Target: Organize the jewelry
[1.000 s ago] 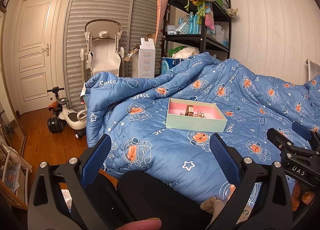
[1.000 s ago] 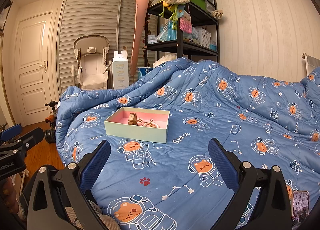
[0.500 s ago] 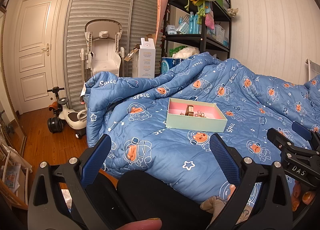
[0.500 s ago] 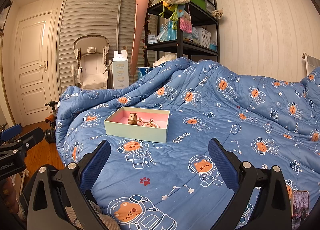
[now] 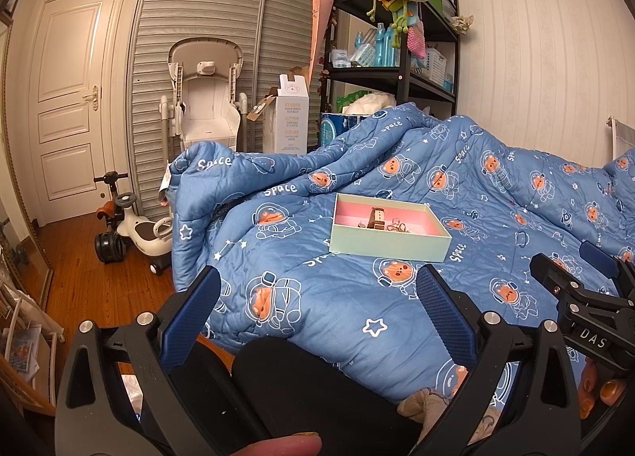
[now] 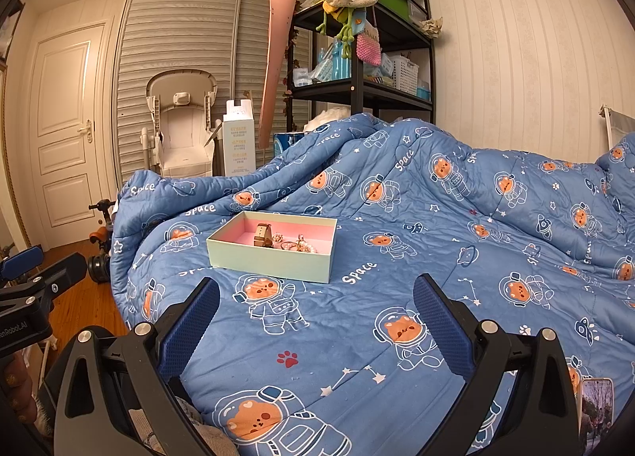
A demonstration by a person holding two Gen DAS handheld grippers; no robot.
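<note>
Box (image 6: 274, 251) of pale green card, pink inside, sits on the blue quilt (image 6: 436, 257) ahead of both tools, well apart from either; its long side runs roughly crosswise to the reach. Jewelry (image 6: 295, 243) lies heaped toward its right half beside a small upright stand (image 6: 262, 234); right gripper (image 6: 315, 315) looks the nearer, box slightly left of its centre line. Left gripper (image 5: 315, 311) hangs over the bed edge, box slightly to its right; both sets of jaws spread wide, holding nothing.

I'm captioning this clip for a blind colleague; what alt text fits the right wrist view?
An open mint-green box with a pink lining holds a watch and small jewelry, resting on a blue astronaut-bear quilt. The right gripper hangs open and empty in the foreground, short of the box.
</note>
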